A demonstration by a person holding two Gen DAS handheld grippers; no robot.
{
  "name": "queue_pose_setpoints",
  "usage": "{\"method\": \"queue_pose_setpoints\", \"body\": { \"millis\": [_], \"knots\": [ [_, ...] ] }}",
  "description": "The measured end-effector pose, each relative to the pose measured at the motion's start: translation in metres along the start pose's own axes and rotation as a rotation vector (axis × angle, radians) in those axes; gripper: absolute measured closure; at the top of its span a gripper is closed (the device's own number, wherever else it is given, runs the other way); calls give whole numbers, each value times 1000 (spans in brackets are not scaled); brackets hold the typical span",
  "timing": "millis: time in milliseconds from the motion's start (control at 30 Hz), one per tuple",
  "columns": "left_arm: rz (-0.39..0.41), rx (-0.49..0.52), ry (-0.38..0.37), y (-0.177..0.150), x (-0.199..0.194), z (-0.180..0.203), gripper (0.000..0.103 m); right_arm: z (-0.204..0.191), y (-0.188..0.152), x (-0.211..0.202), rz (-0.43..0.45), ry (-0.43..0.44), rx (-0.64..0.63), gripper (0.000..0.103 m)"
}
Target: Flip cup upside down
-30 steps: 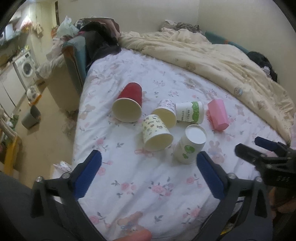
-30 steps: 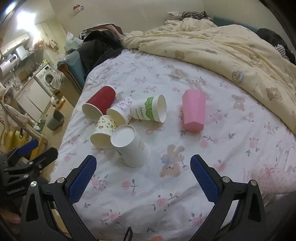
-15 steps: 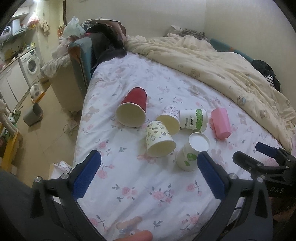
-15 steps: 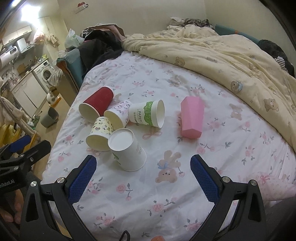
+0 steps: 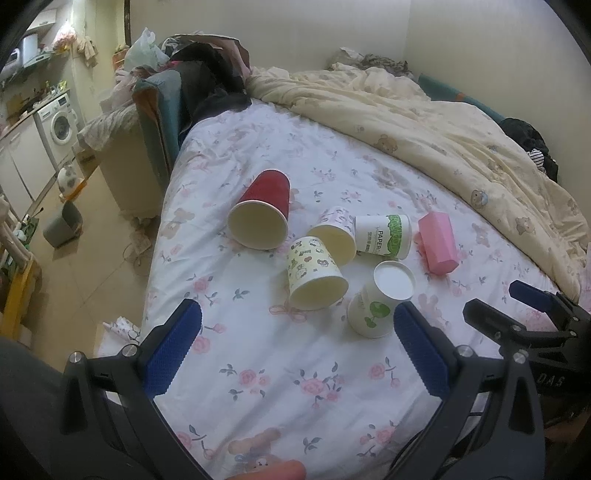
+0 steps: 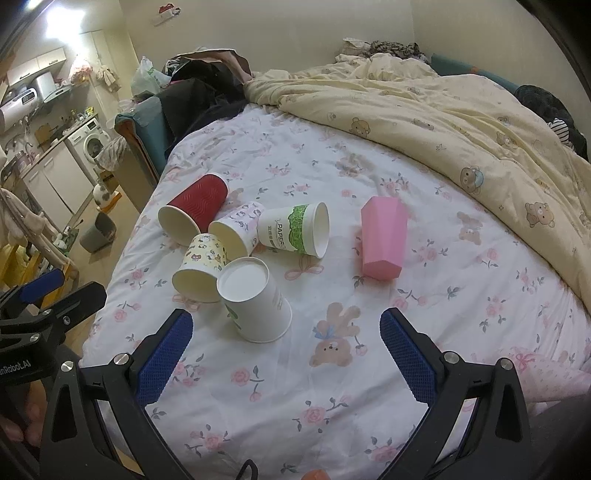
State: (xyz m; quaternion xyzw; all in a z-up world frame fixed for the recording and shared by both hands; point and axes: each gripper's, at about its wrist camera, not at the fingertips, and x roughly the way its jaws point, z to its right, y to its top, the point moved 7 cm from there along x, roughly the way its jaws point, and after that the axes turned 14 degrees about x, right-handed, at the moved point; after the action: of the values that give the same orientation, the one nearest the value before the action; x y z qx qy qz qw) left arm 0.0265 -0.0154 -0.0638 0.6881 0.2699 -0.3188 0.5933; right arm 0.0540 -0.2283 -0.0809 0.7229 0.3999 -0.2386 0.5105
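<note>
Six cups [image 6: 255, 299] beyond right claw [image 6: 284, 354]

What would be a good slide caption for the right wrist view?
Open right gripper hovers above six cups on a floral bedsheet, nearest an inverted white cup.

A bed [image 5: 280, 369] with a white rose-print sheet fills the middle of both views. A cream bear-print duvet [image 5: 424, 122] is bunched from 12 to 3 o'clock against plain pale walls [image 5: 295, 29]. At 11 o'clock, dark clothes [image 6: 199, 96] are heaped over a teal chair [image 5: 162, 107]. At 9 o'clock lies a beige tiled floor [image 5: 92, 258] with a grey bin [image 5: 62, 223], a washing machine [image 5: 59, 125] and white cabinets [image 6: 62, 181]. Glare from a light shows at 10 o'clock in the right view.
</note>
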Motion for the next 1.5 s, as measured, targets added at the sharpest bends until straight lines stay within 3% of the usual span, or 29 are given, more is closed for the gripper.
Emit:
{"method": "queue_pose_setpoints", "body": {
  "millis": [1500],
  "knots": [
    [9,19,16,-2,0,-2,0,2,-1,1,-5,1,9,0]
  ]
}}
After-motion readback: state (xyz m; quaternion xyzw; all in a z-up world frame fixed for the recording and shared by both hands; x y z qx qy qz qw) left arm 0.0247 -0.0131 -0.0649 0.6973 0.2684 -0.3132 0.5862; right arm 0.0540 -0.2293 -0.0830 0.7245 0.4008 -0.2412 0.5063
